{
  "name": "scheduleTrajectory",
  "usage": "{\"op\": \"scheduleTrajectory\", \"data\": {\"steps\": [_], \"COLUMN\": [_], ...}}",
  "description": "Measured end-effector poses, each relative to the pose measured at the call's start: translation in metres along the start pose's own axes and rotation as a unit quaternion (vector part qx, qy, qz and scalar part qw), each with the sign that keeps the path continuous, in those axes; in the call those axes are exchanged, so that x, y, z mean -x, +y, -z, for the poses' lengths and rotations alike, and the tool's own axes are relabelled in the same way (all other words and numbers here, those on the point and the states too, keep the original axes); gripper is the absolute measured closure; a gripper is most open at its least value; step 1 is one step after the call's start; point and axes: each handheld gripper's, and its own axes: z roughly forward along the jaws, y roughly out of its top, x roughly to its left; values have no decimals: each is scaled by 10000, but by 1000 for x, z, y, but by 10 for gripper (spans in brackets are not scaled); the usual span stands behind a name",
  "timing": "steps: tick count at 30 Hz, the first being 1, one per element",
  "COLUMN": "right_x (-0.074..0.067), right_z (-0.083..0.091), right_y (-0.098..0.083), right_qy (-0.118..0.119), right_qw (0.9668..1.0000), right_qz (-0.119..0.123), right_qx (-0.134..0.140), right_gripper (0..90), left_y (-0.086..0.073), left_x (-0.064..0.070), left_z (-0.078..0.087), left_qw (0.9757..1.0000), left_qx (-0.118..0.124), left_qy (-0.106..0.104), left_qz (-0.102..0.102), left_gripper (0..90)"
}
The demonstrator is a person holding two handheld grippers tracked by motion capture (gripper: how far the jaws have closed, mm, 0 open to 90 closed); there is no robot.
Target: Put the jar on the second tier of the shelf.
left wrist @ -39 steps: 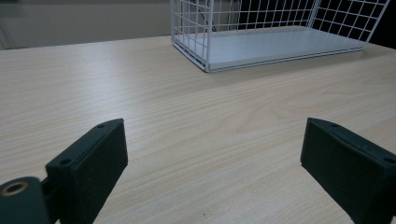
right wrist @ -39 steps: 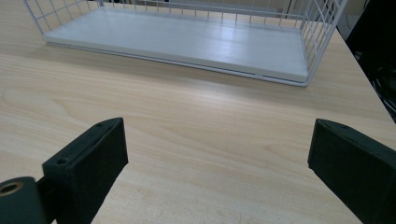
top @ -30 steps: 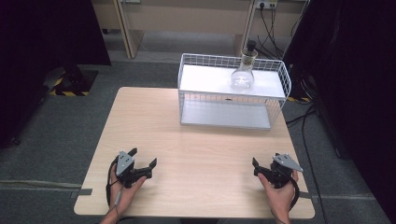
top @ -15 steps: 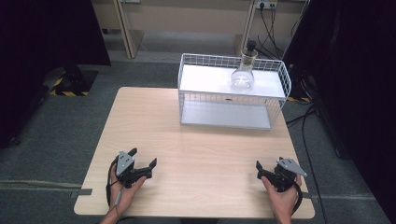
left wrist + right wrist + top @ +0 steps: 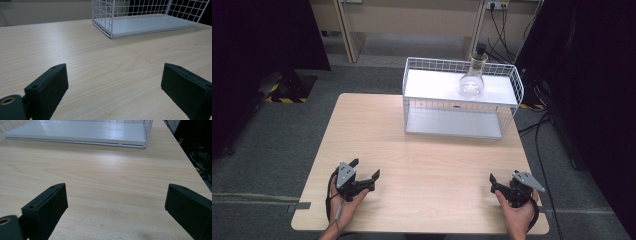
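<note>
1. The left hand-held gripper rests on the pale wooden worktop, jaws wide apart and empty.
2. The right hand-held gripper likewise gapes empty.
3. The clear glass flask stands well ahead of both, atop the white wire shelf rack.

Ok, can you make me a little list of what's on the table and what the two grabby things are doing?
table: light wooden top
rack: white wire rack at the far side of the table, with an upper and a lower shelf
flask: clear glass flask with a dark stopper, upright on the rack's upper shelf, toward the right
left hand-held gripper: near the front left edge, jaws wide open, holding nothing
right hand-held gripper: near the front right edge, jaws wide open, holding nothing
between grippers and rack: bare wood
</note>
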Motion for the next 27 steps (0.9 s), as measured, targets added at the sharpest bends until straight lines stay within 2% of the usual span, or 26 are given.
{"op": "scheduleTrajectory", "data": {"steps": [27], "right_x": [16], "right_z": [8], "right_y": [-7], "right_qy": [-48], "right_qw": [9995], "right_qz": [-267], "right_qx": [188], "right_gripper": [25], "left_y": [0], "left_x": [0], "left_z": [0], "left_qw": [10000], "left_qx": [-16], "left_qy": [7], "left_qz": [1], "left_gripper": [70]}}
